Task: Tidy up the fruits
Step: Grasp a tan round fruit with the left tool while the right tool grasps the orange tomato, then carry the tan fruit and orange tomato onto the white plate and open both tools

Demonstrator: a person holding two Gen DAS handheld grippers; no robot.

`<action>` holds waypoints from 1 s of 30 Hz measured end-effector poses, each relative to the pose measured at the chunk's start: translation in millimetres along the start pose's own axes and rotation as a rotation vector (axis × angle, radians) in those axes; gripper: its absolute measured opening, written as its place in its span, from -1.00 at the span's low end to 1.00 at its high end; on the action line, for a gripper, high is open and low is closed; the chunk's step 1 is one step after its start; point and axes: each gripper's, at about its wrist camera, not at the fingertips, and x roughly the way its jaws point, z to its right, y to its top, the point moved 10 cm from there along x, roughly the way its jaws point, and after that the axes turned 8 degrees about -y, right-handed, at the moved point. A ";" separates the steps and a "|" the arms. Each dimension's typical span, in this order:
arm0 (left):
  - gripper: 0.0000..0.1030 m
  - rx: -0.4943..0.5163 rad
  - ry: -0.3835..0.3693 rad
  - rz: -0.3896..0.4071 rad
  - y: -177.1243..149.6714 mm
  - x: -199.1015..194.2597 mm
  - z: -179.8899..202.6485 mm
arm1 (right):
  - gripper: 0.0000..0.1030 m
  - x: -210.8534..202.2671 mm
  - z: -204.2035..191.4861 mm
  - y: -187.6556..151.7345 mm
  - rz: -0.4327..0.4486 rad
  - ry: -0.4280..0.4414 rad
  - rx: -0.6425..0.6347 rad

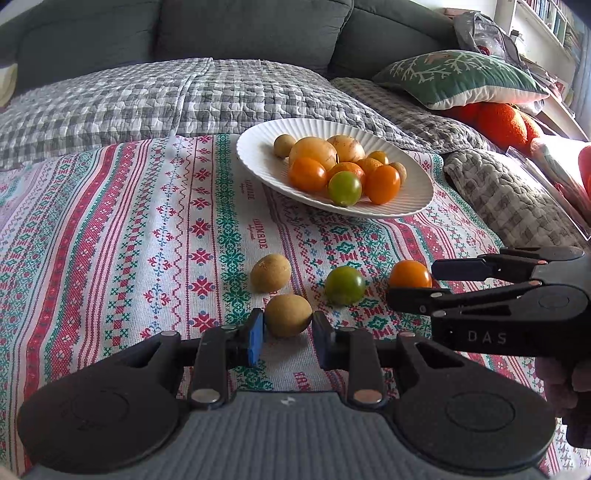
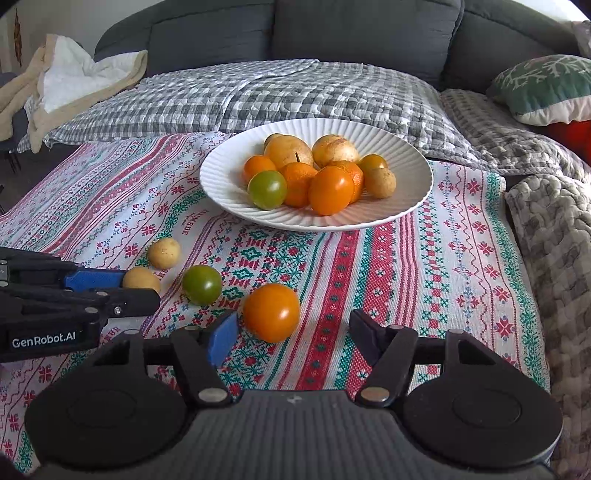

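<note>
My left gripper [image 1: 288, 332] is shut on a small tan fruit [image 1: 288, 315] that rests on the patterned cloth [image 1: 147, 221], a blue pad against each side. The right wrist view shows that gripper [image 2: 142, 286] on the same tan fruit [image 2: 140, 278]. An orange tomato [image 2: 271, 312] lies inside my open right gripper [image 2: 293, 332], close to the left pad [image 2: 223, 338] and well apart from the right finger. On the cloth also lie a green tomato [image 2: 202, 284] and a second tan fruit [image 2: 163, 253]. The white fluted plate [image 2: 214, 192] behind holds several fruits.
A grey sofa [image 2: 332, 33] with a checked quilt [image 2: 258, 96] stands behind the cloth. A green pillow [image 1: 458, 77] and orange plush shapes [image 1: 502, 122] lie at the right, a beige blanket [image 2: 74, 85] at the left. A knitted throw [image 2: 554, 240] borders the cloth's right edge.
</note>
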 end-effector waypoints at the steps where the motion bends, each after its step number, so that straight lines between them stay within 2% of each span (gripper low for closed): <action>1: -0.57 0.001 0.000 -0.001 -0.3 -1.2 0.0 | 0.02 0.7 -0.9 1.1 -0.002 0.000 -0.003; 5: -0.58 0.004 -0.004 -0.007 -2.2 -6.3 -1.1 | -0.42 3.7 -4.5 1.6 -0.007 -0.004 -0.012; 18: -0.58 -0.009 -0.015 0.007 0.2 -20.5 -2.2 | -0.43 -4.0 -9.4 7.7 -0.018 -0.014 -0.001; 30: -0.58 -0.054 -0.026 0.040 15.8 -30.5 5.3 | -0.43 -30.3 3.2 36.0 0.058 -0.003 0.075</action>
